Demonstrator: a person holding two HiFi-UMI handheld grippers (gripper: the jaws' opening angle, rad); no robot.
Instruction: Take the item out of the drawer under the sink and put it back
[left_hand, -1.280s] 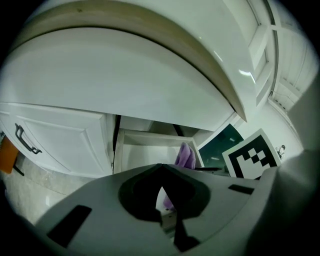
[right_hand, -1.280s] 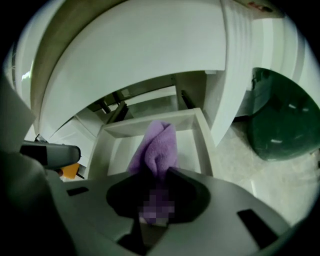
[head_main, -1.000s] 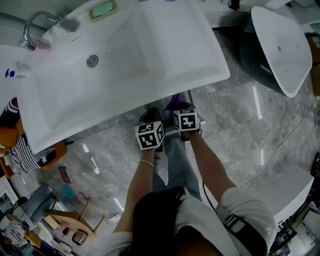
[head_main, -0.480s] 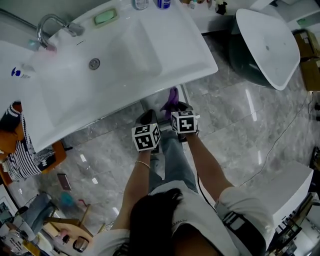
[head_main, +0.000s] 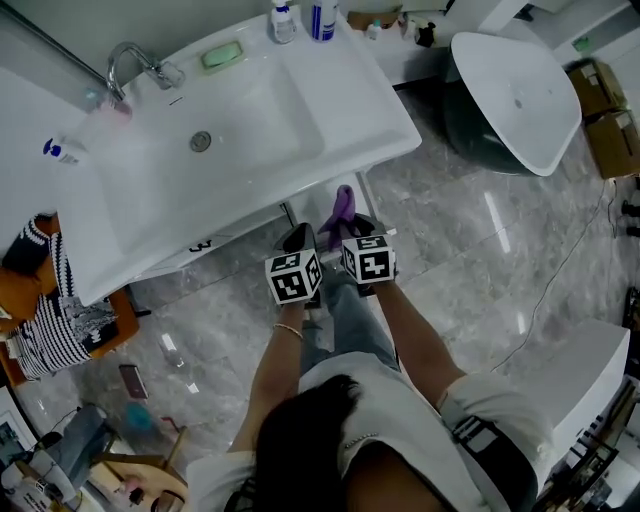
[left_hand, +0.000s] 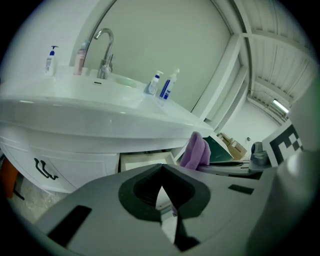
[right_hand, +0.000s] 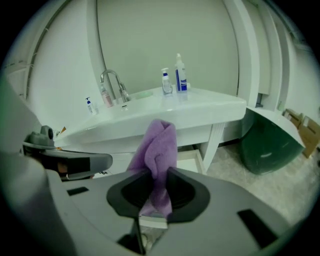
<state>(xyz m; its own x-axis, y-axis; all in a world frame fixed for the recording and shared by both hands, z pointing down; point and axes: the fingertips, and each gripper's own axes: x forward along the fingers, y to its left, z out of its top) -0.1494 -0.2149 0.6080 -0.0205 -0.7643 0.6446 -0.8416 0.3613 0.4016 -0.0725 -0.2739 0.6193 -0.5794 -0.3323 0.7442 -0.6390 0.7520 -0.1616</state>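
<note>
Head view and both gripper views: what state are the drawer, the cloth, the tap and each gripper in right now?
Right gripper: shut on the purple cloth.
Left gripper: jaws together, nothing between them.
Purple cloth: out of the drawer, standing up from the right gripper's jaws.
Drawer: pulled open.
Tap: no water running that I can see.

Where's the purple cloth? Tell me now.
In the head view the cloth is clamped in the right gripper, held before the sink's front edge, just right of the left gripper.
</note>
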